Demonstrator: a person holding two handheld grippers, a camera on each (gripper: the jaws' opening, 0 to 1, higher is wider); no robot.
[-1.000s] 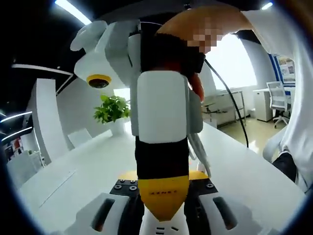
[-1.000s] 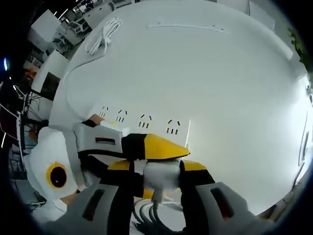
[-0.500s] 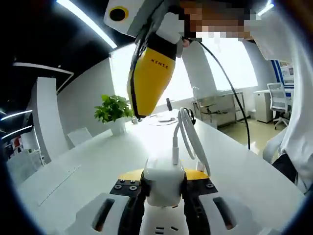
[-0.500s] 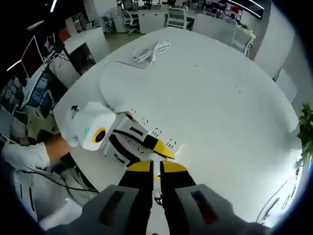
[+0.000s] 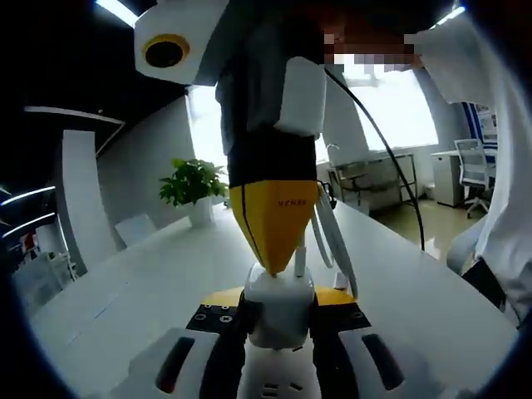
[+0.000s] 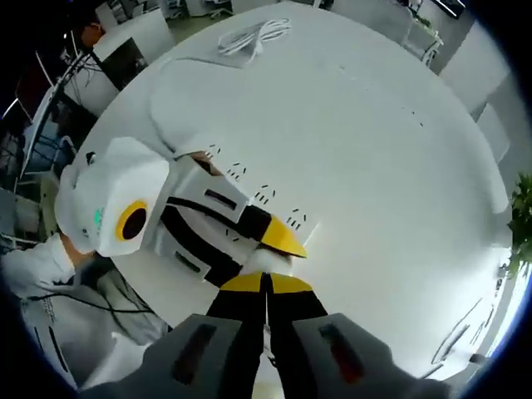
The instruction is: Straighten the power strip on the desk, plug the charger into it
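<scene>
Charger (image 5: pixel 280 303) sits on the power strip (image 5: pixel 278 384), pinched between your left gripper (image 5: pixel 279 332) jaws.
Through the right gripper view, your right gripper (image 6: pixel 267 287), jaws pressed together, bears on it: push squarely down, strip steady on the desk (image 6: pixel 391 166).

A potted plant (image 5: pixel 192 186) stands on the white bench (image 5: pixel 133 287) before bright windows (image 5: pixel 399 104), with an office chair (image 5: pixel 473 170) beyond.

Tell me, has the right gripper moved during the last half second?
Yes. Against the plant, the right gripper has come down onto the charger.
</scene>
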